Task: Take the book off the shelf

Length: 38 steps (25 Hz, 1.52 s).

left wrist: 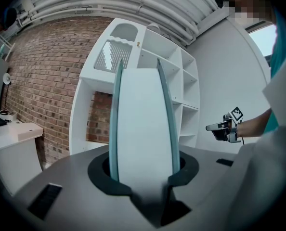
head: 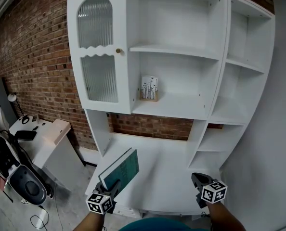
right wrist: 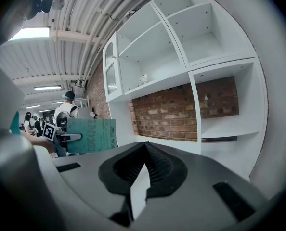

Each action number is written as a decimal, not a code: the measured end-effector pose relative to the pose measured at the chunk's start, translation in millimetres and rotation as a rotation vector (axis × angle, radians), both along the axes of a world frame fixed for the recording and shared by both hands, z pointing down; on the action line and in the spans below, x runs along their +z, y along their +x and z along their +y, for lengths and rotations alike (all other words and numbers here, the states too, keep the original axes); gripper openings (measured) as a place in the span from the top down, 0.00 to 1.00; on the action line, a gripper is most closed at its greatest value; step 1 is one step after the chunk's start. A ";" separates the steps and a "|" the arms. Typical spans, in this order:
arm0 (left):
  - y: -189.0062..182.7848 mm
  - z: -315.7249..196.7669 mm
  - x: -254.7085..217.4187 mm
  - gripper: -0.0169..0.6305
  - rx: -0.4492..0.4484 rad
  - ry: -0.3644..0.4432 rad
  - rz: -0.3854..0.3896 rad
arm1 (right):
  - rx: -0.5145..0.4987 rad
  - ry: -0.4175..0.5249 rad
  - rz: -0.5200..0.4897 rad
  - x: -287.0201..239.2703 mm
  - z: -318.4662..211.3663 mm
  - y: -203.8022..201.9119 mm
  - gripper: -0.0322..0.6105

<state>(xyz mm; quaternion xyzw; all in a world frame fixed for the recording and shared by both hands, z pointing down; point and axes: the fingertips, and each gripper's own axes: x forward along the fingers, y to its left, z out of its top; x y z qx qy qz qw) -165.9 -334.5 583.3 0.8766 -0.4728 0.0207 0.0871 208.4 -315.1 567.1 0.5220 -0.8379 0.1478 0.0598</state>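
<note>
Nearest the camera, one teal-covered book with white page edges (head: pixel 120 170) is pinched by its lower end between the jaws of the left gripper (head: pixel 113 184). It is held tilted, clear of the tall white wooden shelf unit (head: pixel 167 158) and just in front of the unit's low counter. The right gripper (head: pixel 196 177) is held before the unit's lower right compartments, its jaws pressed together on nothing. One small white printed object (head: pixel 149 88) is left standing on the unit's middle shelf, beside the one ribbed-glass cabinet door (head: pixel 98 57). A red brick wall (head: pixel 32 52) is seen behind the unit, and one white desk (head: pixel 51 134) to its left.
</note>
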 end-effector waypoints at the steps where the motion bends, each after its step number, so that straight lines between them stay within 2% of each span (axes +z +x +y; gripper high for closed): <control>1: 0.3 -0.1 0.0 0.71 0.002 0.001 -0.002 | 0.000 -0.001 0.000 0.2 -0.1 -0.4 0.92; 23: 2.1 0.5 -3.0 0.71 0.017 0.008 -0.011 | 0.002 -0.018 0.013 0.5 -1.7 3.8 0.92; 33: 4.8 0.6 -1.6 0.71 0.019 0.000 0.008 | -0.007 -0.022 0.017 3.6 -4.0 0.9 0.92; 38: 2.8 1.1 0.1 0.71 0.014 -0.002 -0.010 | -0.009 -0.024 0.018 4.1 -3.9 0.4 0.92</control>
